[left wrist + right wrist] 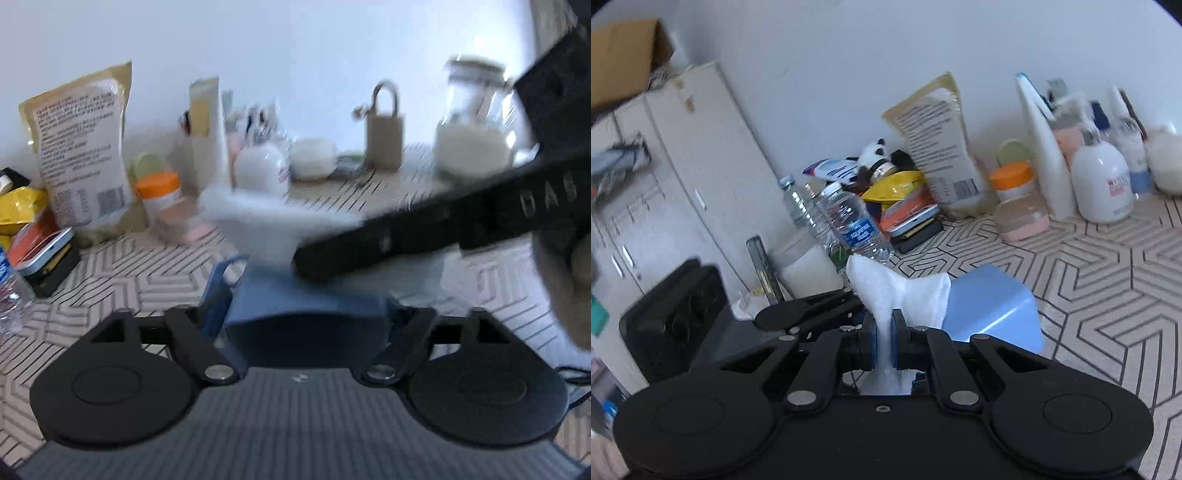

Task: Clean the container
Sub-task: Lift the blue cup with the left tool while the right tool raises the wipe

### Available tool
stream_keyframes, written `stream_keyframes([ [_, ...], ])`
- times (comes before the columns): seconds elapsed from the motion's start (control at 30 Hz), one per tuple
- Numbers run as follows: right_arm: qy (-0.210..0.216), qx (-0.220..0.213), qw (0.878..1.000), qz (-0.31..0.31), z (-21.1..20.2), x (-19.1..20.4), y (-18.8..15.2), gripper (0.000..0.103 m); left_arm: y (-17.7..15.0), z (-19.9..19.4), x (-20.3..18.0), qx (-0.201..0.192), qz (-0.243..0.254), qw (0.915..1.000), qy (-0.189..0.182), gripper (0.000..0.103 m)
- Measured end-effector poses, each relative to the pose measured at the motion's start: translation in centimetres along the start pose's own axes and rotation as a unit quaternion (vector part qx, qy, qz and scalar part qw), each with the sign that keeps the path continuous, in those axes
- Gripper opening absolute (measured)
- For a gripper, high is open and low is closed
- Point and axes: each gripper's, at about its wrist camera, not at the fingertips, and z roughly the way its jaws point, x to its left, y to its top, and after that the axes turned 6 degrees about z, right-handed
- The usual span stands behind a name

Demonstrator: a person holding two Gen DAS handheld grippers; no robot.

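Right gripper (882,338): jaws closed on a wad of white cloth (897,291), which fanned out above the pads and touched the top of the blue container (993,314).

Left gripper (306,317): jaws set against the two sides of the same blue container (295,299), gripping it; the left pad sat beside a blue handle or flap, which of the two we could not tell through the blur.

Container: held off or just over the patterned surface (1108,295) toward its near edge, tilted, its outside turned to both cameras. We could not see its inside.

State of the task: the cloth (266,221) lay against the container, with the right gripper (424,225) crossing over it, so we judged the wiping under way. We saw no dirt or wet patch on the visible blue faces; how much was cleaned and how much was left the views did not settle.

Along the far edge, by the wall: a tan pouch (942,147), an orange-capped jar (1014,181), a pink box (1021,218), a white pump bottle (1102,184), a glass jar of white grains (474,140).

Toward the left edge: two water bottles (857,225), a stack of tins and packets (908,210).

Obstruction: none stood touching the container; the water bottles were nearest, just behind the cloth.
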Motion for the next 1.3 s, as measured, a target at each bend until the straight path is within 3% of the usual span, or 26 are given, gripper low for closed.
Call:
stream_keyframes([
  [0.13, -0.024, -0.014, 1.000, 0.008, -0.3, -1.0, 0.4, 0.008, -0.1, -0.4, -1.3, -0.002, 0.034, 0.9991, 0.026, 0.095],
  [0.17, -0.028, -0.018, 0.999, 0.013, -0.4, -1.3, 0.4, 0.008, -0.1, -0.6, -1.6, -0.005, 0.043, 0.9986, 0.032, 0.090],
  [0.2, -0.030, -0.021, 0.999, 0.018, -0.4, -1.6, 0.5, 0.008, -0.2, -0.6, -1.5, -0.008, 0.040, 0.9988, 0.027, 0.077],
  [0.37, -0.041, -0.029, 0.998, 0.023, -0.7, -2.1, 0.5, 0.008, -0.3, -0.6, -0.7, -0.020, 0.026, 0.9995, 0.004, 0.074],
  [0.63, 0.061, 0.009, 0.997, 0.038, 0.0, -1.5, -0.6, 0.008, -0.2, -0.9, 0.0, -0.021, 0.013, 0.9996, -0.009, 0.073],
  [0.97, -0.014, -0.033, 0.997, 0.067, -1.5, -3.5, 0.0, 0.005, -0.3, -1.0, 0.6, -0.024, -0.003, 0.9995, -0.022, 0.073],
  [1.23, -0.005, -0.035, 0.994, 0.100, -2.1, -4.7, -0.3, 0.005, -0.6, -0.7, 2.4, -0.024, -0.058, 0.9969, -0.048, 0.073],
  [1.3, 0.001, -0.024, 0.991, 0.133, -1.8, -5.7, -0.5, 0.011, -0.8, -0.8, 2.9, -0.025, -0.075, 0.9954, -0.053, 0.073],
])
